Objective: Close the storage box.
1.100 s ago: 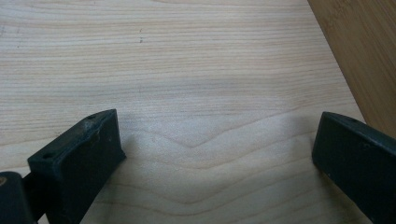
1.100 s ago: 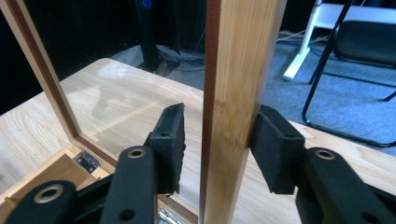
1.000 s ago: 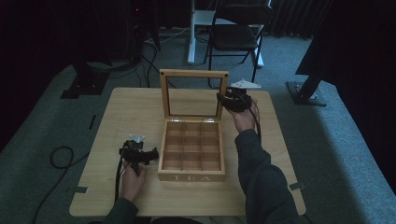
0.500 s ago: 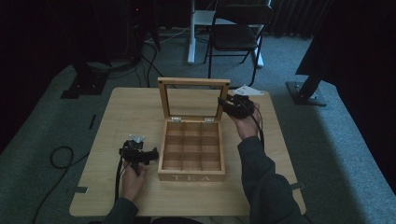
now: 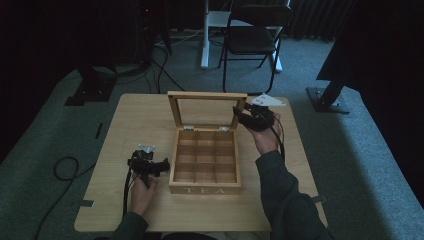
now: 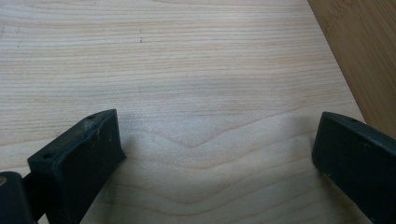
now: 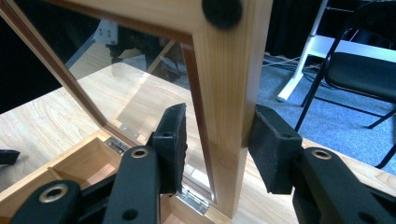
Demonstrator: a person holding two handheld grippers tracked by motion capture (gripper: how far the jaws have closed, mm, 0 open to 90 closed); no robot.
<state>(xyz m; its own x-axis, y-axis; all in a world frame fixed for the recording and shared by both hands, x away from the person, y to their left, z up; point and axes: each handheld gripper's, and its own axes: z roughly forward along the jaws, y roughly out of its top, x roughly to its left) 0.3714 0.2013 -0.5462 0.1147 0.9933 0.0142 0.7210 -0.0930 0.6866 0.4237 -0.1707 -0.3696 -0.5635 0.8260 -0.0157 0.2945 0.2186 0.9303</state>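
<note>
A wooden tea box with several empty compartments stands mid-table, its glass lid raised. My right gripper is at the lid's right edge. In the right gripper view its jaws straddle the lid's wooden frame. They have just been opening, and the pads stand slightly off the wood, so the right gripper is open. My left gripper rests on the table left of the box. The left gripper is open, with bare wood between its jaws and the box wall beside it.
The light wooden table has bare room left and right of the box. Behind it on the carpet are a folding chair, a white stand and cables. A dark stand base sits on the floor at the right.
The right gripper and the lid's top edge have come toward the person. Its jaws have parted from the lid's frame. The left gripper has stayed still.
</note>
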